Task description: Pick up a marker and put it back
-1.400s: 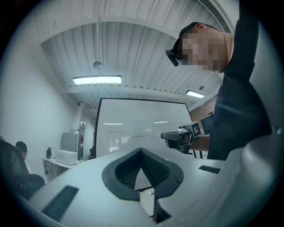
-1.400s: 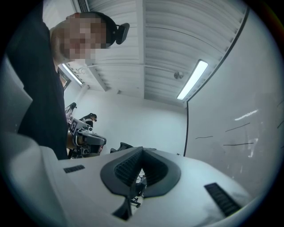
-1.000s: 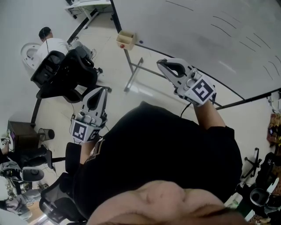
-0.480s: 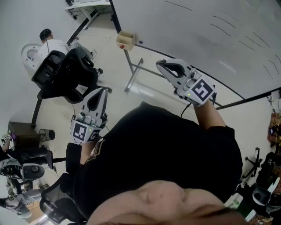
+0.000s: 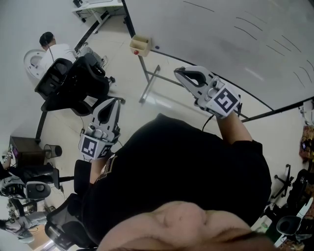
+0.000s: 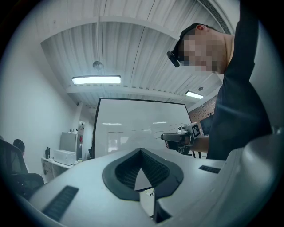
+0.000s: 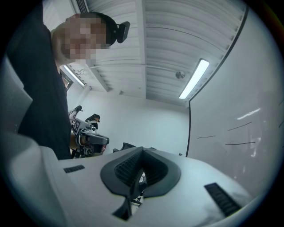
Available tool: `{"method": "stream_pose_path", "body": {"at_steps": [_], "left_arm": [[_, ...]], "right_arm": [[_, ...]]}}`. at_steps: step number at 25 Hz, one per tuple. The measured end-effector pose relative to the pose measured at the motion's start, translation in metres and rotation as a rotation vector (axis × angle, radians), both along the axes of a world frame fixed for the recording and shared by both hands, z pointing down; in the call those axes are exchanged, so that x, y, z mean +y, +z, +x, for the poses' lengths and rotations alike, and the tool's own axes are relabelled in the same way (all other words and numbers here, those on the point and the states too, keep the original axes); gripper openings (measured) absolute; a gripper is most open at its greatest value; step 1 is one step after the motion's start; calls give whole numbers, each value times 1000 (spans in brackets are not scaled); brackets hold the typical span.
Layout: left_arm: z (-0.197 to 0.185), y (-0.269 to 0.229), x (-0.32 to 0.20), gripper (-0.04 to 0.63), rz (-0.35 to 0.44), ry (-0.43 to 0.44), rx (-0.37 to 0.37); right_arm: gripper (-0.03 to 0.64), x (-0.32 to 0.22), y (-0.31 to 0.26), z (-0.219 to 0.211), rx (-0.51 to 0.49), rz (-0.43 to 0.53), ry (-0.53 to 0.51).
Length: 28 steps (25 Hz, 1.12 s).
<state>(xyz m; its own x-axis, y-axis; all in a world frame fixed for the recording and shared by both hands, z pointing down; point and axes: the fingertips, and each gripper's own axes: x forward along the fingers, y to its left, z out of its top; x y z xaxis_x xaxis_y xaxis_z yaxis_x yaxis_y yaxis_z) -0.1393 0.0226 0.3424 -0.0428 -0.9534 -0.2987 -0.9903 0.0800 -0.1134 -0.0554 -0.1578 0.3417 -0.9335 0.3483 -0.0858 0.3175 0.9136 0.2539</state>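
Observation:
A whiteboard (image 5: 221, 39) with faint pen strokes fills the upper right of the head view. At its lower left corner hangs a small wooden box (image 5: 141, 44) with a red spot on its front. I cannot make out any marker. My right gripper (image 5: 179, 71) is held near the board's lower edge, shut and empty. Lower left, in front of the black shirt, my left gripper (image 5: 112, 99) is also shut with nothing in it. In the left gripper view the jaws (image 6: 141, 150) meet at their tips and face the whiteboard (image 6: 137, 128). The right gripper's jaws (image 7: 142, 150) are closed too.
The board's metal stand leg (image 5: 149, 81) runs across the floor below the box. A black office chair (image 5: 73, 81) and a seated person (image 5: 54, 46) are at the left. A desk (image 5: 98, 5) stands at the top. Equipment clutters the lower left and right edges.

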Motion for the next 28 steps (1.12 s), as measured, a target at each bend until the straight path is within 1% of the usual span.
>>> {"method": "stream_pose_path", "body": {"at_steps": [3, 4, 5, 6, 7, 8, 9, 10, 11, 12, 13, 15, 16, 17, 18, 22, 24, 28], "left_arm": [[1, -1, 0, -8, -1, 2, 1], [1, 0, 0, -8, -3, 3, 3], [1, 1, 1, -8, -7, 5, 5], [1, 2, 1, -8, -11, 8, 7], [1, 4, 1, -8, -16, 13, 11], [1, 6, 0, -8, -21, 19, 14], [2, 7, -1, -8, -26, 27, 15], [3, 7, -3, -8, -30, 36, 14], [3, 7, -4, -8, -32, 44, 13], [4, 8, -5, -8, -34, 52, 15], [4, 10, -5, -8, -38, 58, 23], [4, 15, -5, -8, -41, 62, 41], [3, 17, -5, -8, -41, 62, 44], [4, 18, -5, -8, -41, 63, 40], [5, 18, -7, -8, -40, 65, 33], [11, 22, -12, -8, -49, 83, 24], [13, 23, -14, -8, -52, 87, 26], [11, 22, -15, -8, -51, 86, 28]], "right_arm": [[-2, -1, 0, 0, 6, -14, 2], [-2, 1, 1, -1, 24, -41, -13], [-2, 7, 4, -2, 69, -90, -56], [-2, 20, 11, -2, 148, -157, -143], [-2, 41, 23, 3, 261, -224, -278], [-2, 67, 40, 14, 395, -265, -446], [-2, 94, 61, 31, 528, -261, -614], [-2, 116, 82, 51, 643, -225, -751], [-2, 131, 101, 66, 735, -198, -847], [-2, 139, 113, 75, 802, -219, -904], [-2, 141, 120, 78, 852, -288, -935], [-2, 142, 126, 75, 928, -475, -969], [-2, 145, 129, 74, 960, -549, -981], [-2, 148, 132, 73, 986, -597, -987], [-2, 152, 134, 73, 1006, -618, -986], [-2, 161, 140, 75, 1048, -593, -968], [-2, 164, 142, 78, 1057, -590, -964], [0, 167, 144, 83, 1062, -544, -964]]}}
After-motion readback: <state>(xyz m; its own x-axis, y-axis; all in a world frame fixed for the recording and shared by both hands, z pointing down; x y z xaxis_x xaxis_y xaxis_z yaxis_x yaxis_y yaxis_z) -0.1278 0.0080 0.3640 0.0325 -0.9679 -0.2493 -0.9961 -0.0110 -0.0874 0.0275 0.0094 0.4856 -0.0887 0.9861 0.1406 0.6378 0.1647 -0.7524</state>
